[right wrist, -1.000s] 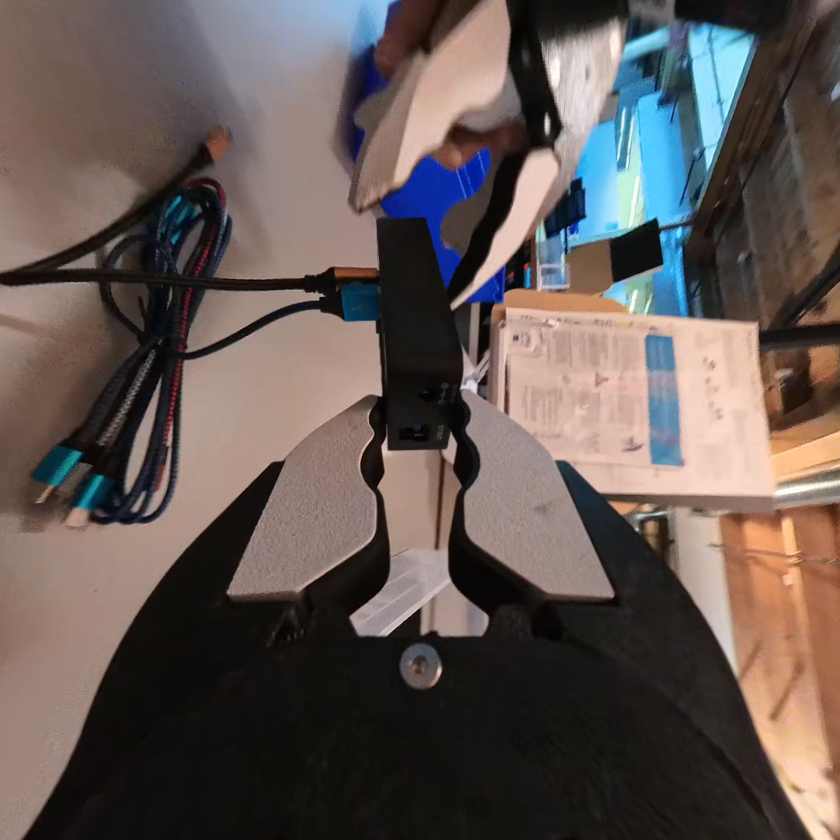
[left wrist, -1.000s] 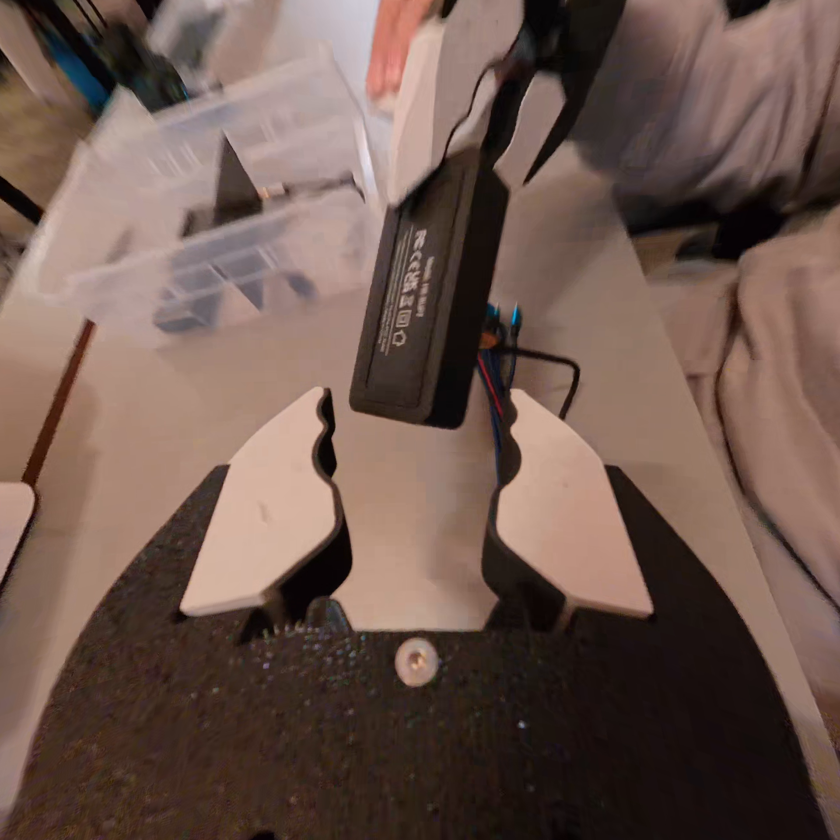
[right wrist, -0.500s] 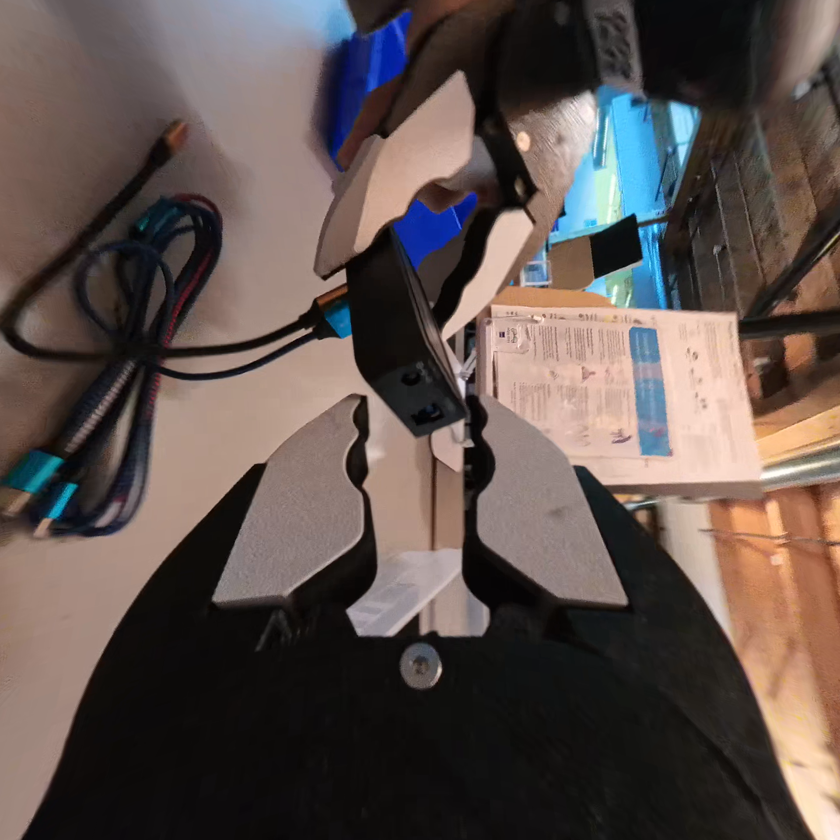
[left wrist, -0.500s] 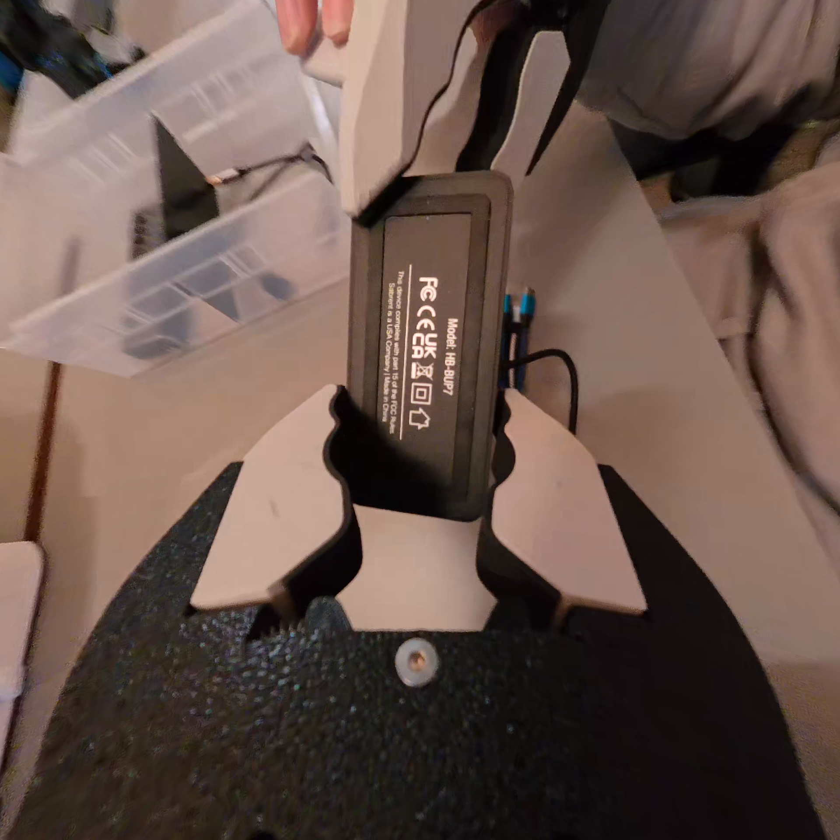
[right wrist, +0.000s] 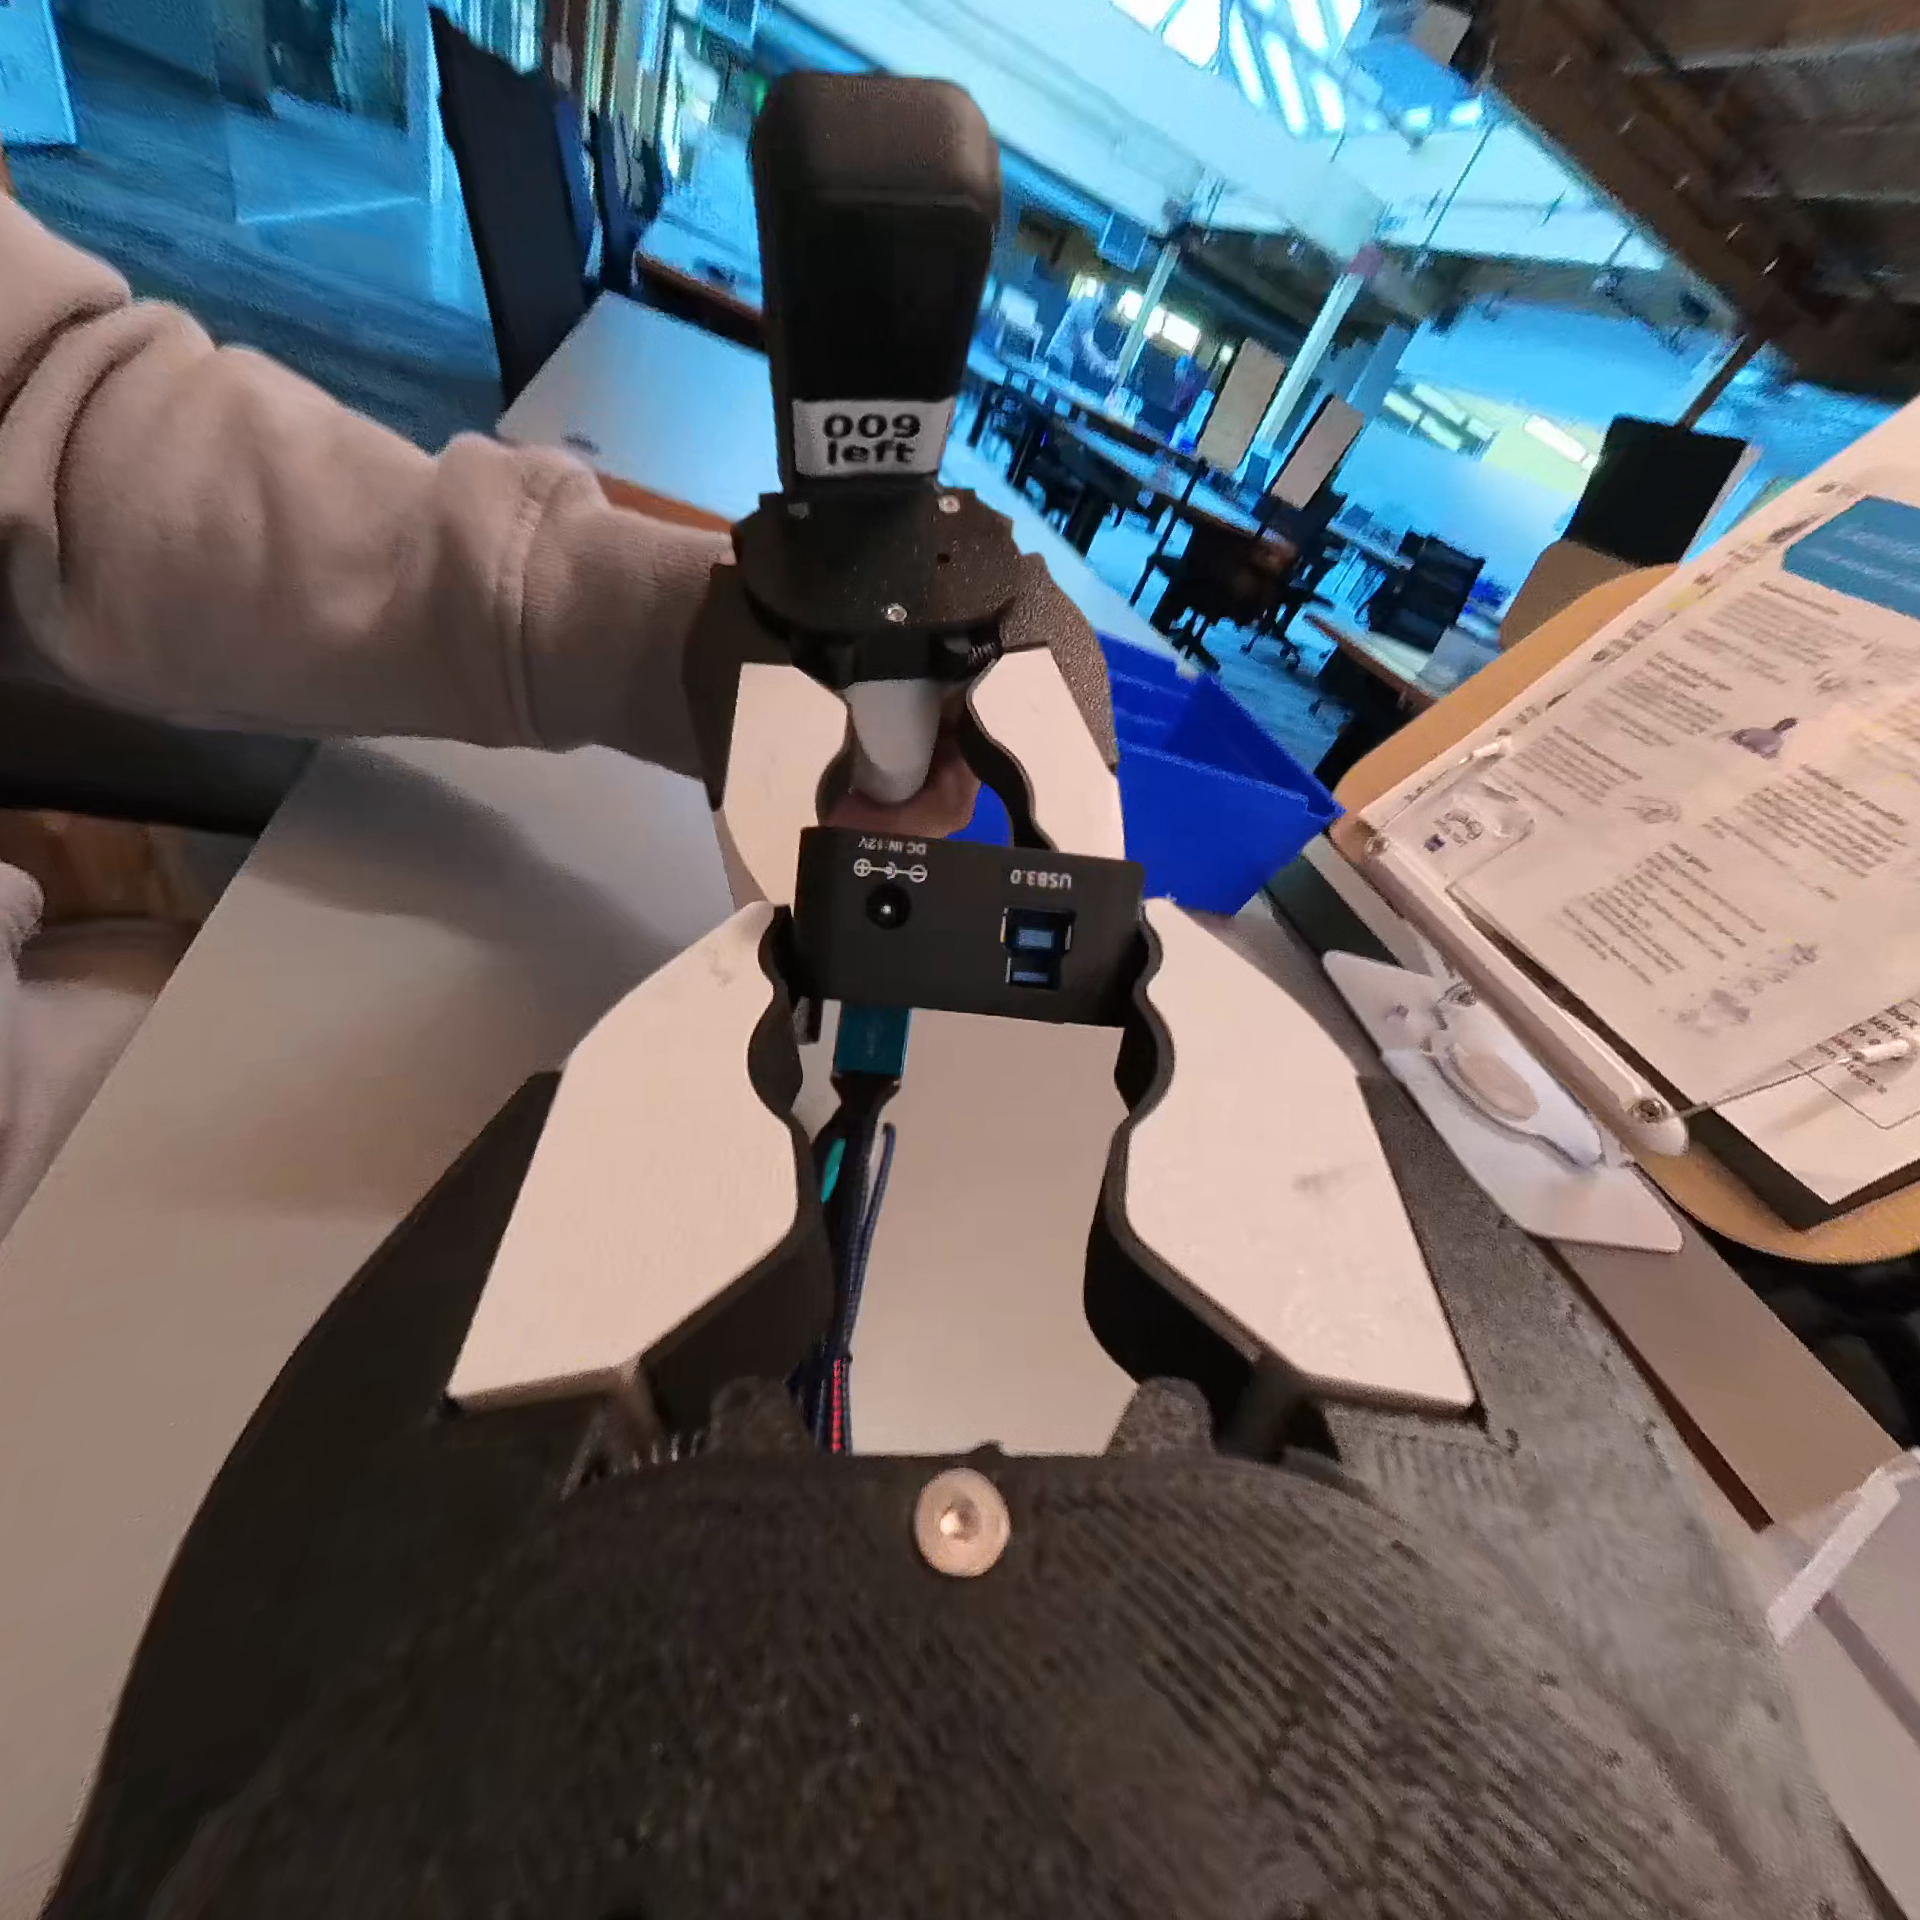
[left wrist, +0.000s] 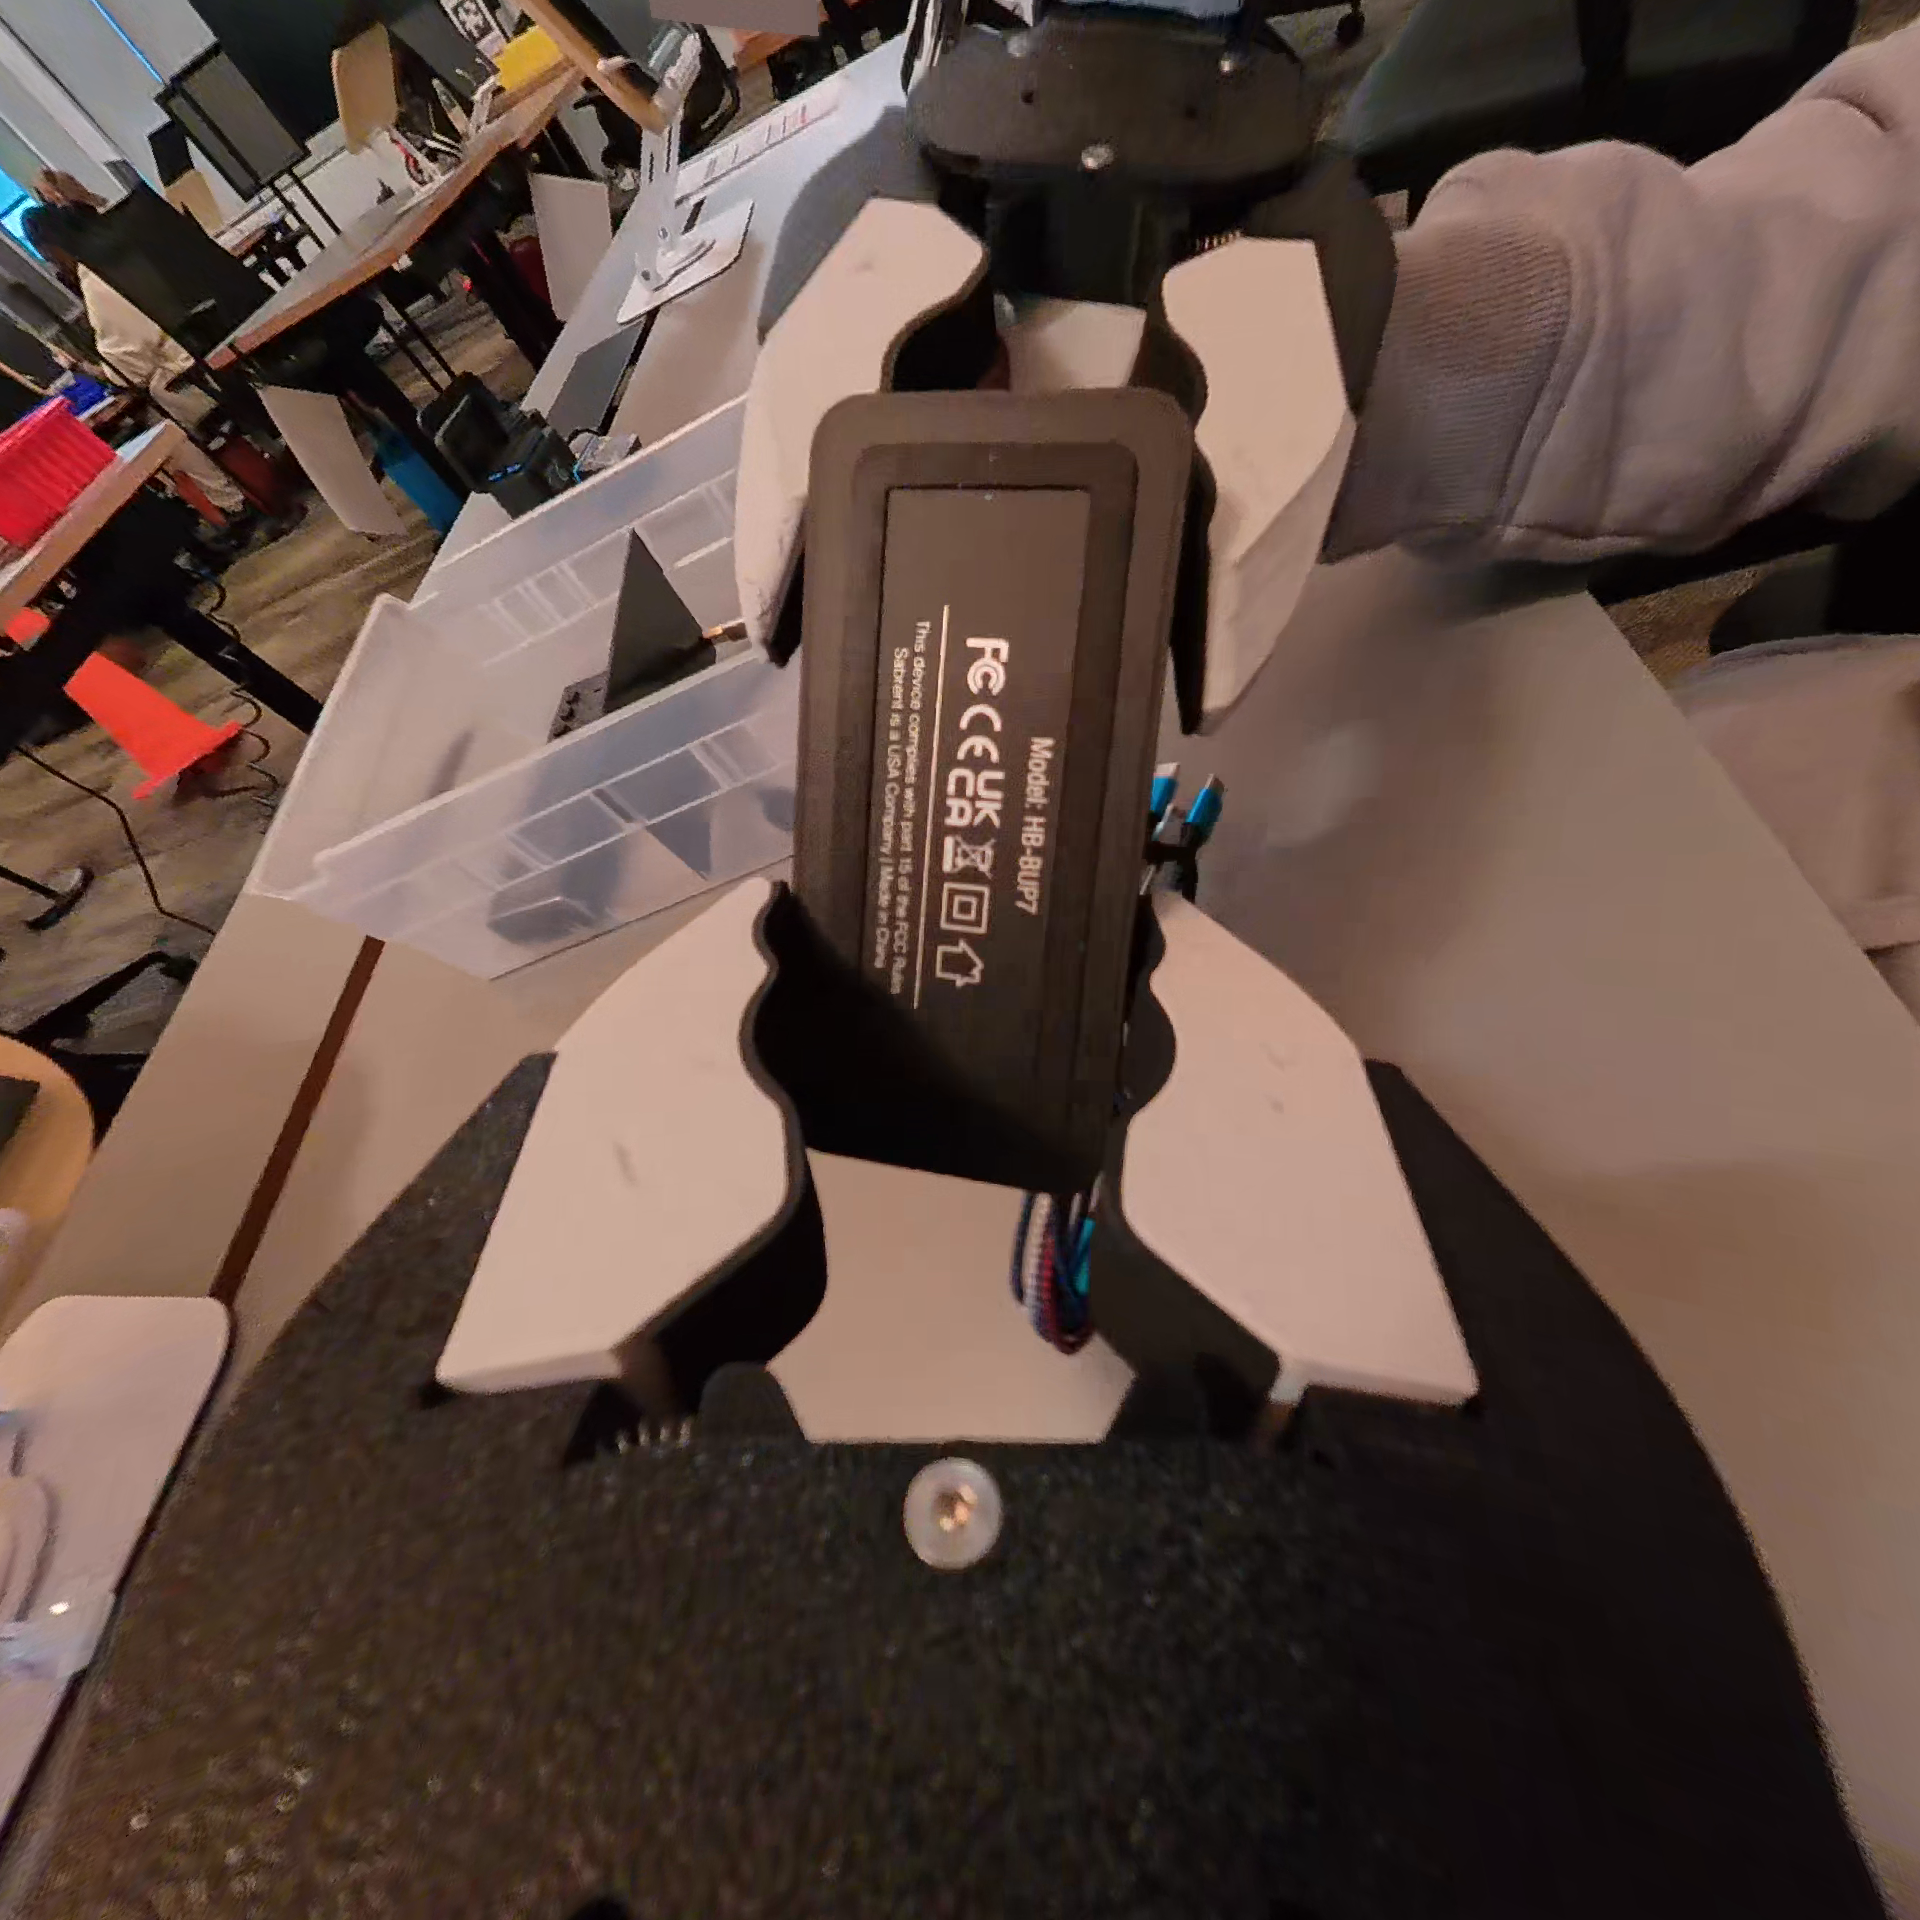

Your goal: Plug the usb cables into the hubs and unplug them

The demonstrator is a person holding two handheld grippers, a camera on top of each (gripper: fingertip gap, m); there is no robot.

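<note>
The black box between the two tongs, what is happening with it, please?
A person is holding a black USB hub in the air over a white table, with one pair of hand-held tongs at each end. The left tongs are around the near end in the left wrist view; the right tongs are around the end with the sockets. A blue-plugged cable is plugged into the hub's underside and hangs down. More cables lie on the table below.
</note>
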